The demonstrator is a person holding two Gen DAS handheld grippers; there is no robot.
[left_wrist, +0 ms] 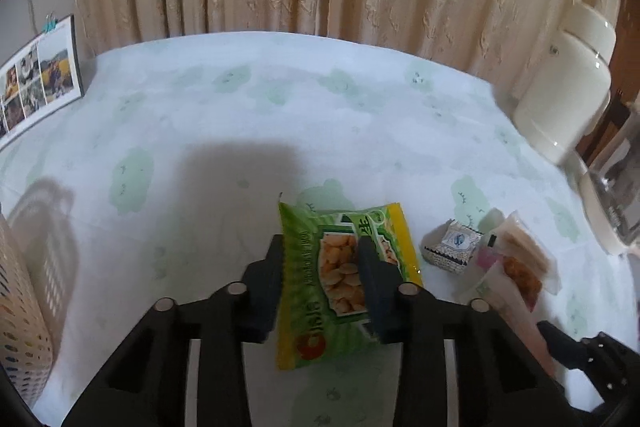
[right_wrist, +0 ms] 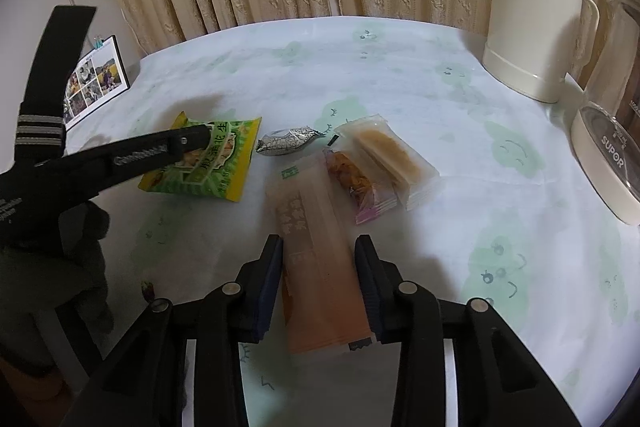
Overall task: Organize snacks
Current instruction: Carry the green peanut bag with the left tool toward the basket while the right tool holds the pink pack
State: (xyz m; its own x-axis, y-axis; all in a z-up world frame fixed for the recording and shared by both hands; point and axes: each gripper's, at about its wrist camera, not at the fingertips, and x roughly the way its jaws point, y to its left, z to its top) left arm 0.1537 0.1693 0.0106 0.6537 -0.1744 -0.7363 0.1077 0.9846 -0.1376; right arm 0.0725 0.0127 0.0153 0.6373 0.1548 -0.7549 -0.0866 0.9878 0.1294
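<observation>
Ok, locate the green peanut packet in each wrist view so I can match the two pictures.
Left wrist view: green peanut packet sits low at centre, between the left tongs.
Right wrist view: it lies left of centre, with the left tongs reaching over it from the left.
Shared landmark: the photo calendar at the far left table edge.

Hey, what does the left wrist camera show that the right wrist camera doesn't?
Only the left wrist view shows the perforated basket at its left edge. Only the right wrist view shows the SUPOR lid and the long orange packet lying whole between the right gripper's open fingers. Both show the green snack bag between the left gripper's fingers, the silver-wrapped snack, the cream jug and the photo calendar.
</observation>
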